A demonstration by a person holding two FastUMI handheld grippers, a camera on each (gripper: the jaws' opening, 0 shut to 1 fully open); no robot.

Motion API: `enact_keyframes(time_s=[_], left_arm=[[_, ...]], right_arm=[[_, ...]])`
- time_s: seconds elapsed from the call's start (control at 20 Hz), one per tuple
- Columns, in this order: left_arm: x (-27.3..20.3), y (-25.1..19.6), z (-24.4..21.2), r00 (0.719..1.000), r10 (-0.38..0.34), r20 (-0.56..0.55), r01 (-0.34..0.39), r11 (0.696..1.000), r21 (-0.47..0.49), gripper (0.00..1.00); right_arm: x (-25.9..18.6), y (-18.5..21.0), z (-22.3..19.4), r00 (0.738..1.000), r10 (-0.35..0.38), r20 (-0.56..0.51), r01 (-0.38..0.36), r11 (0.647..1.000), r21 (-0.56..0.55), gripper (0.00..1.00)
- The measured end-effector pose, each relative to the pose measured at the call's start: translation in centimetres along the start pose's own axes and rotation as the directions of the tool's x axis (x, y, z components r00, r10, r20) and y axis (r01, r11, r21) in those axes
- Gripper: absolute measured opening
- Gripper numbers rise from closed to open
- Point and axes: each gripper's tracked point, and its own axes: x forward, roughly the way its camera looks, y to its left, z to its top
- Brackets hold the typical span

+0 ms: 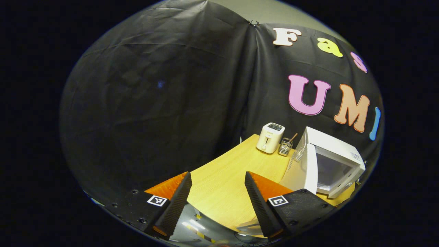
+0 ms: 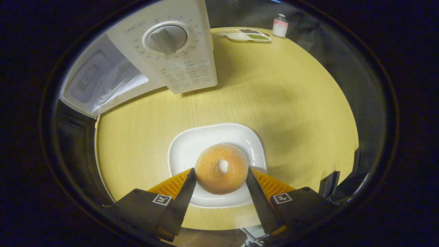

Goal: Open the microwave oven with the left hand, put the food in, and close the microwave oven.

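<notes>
1. On the white square plate (image 2: 192,144) near the front edge of the wooden table (image 2: 291,103), right gripper view: a sugared ring doughnut (image 2: 222,168), sitting toward the plate's near side.
2. Right gripper (image 2: 221,180) is down at the doughnut, one finger on each side of it, inner faces right against its left and right edges. Looks like contact both sides; doughnut not visibly squashed, plate still flat on the table.
3. Microwave oven (image 2: 178,48) stands just behind the plate, upper left in this view. Control panel with a round dial (image 2: 166,38) faces the camera.
4. Microwave door (image 2: 99,82) is swung open to the left of the panel, its window side seen at an angle.
5. Farther back on the table: a divided tray (image 2: 245,35) with dark and green contents, and a small bottle (image 2: 280,25) just to its right.
6. Left gripper view: left gripper (image 1: 217,192) spread wide with nothing between the fingers, held off the table's edge, above it.
7. Same view, microwave oven (image 1: 337,154) sits at the right on the table (image 1: 223,178), door (image 1: 307,168) hanging open toward the camera, well away from the left gripper.
8. Behind the microwave: white toaster (image 1: 270,137) and beside it a wire holder (image 1: 285,145) with a utensil handle sticking out, both near the black cloth wall (image 1: 154,103).
</notes>
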Motion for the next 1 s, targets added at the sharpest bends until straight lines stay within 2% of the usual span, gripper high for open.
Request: enact_keyframes(time_s=[0.05,0.1,0.15,0.35,0.5,0.6,0.65,0.7,0.75,0.8,0.85,0.9,1.0], left_arm=[[0.2,-0.1,0.0,1.000,-0.008,-0.005,0.008,1.000,0.003,0.92],[0.5,-0.2,-0.1,1.000,-0.019,-0.014,0.020,1.000,0.009,0.92],[1.6,-0.4,-0.1,0.999,-0.030,-0.023,0.030,0.999,0.015,0.92],[3.6,-1.7,-0.1,0.995,-0.087,-0.045,0.089,0.995,0.045,0.92],[4.5,-2.9,-0.5,0.987,-0.143,-0.066,0.147,0.988,0.050,0.92],[5.0,-3.5,-0.9,0.980,-0.181,-0.081,0.185,0.981,0.051,0.92],[5.1,-3.9,-1.2,0.976,-0.202,-0.087,0.207,0.977,0.050,0.96],[5.2,-4.2,-1.3,0.971,-0.221,-0.094,0.226,0.973,0.050,0.92],[5.5,-4.5,-1.5,0.967,-0.235,-0.102,0.242,0.969,0.053,0.92],[5.7,-4.8,-1.6,0.963,-0.247,-0.108,0.254,0.965,0.059,0.92],[5.8,-4.9,-1.7,0.960,-0.256,-0.110,0.263,0.963,0.063,0.92],[5.8,-5.1,-1.7,0.957,-0.268,-0.112,0.277,0.959,0.064,0.92],[6.1,-5.4,-2.4,0.948,-0.290,-0.131,0.300,0.951,0.068,0.92]], right_arm=[[0.2,-0.1,-0.2,1.000,-0.008,0.002,0.007,1.000,0.007,0.84],[0.0,-0.2,-0.2,1.000,-0.016,0.007,0.016,1.000,0.016,0.76],[-0.2,-0.1,-0.1,1.000,-0.016,0.027,0.015,0.999,0.031,0.74],[-2.8,1.7,-1.4,0.997,0.031,0.070,-0.037,0.996,0.081,0.72],[-4.8,4.7,-2.7,0.990,0.114,0.078,-0.124,0.982,0.146,0.73],[-6.3,7.7,-3.2,0.976,0.198,0.092,-0.212,0.958,0.191,0.73],[-7.0,9.8,-3.1,0.958,0.266,0.108,-0.283,0.936,0.209,0.78],[-7.9,12.0,-2.8,0.930,0.342,0.131,-0.364,0.902,0.232,0.73],[-9.2,14.4,-2.4,0.895,0.416,0.162,-0.445,0.858,0.258,0.78],[-10.0,16.0,-1.8,0.867,0.462,0.188,-0.498,0.823,0.274,0.73],[-11.0,17.4,-1.2,0.840,0.497,0.218,-0.542,0.788,0.292,0.73],[-11.7,18.9,-0.7,0.817,0.522,0.243,-0.576,0.760,0.303,0.78],[-12.7,21.7,0.3,0.777,0.557,0.294,-0.629,0.709,0.320,0.78]])
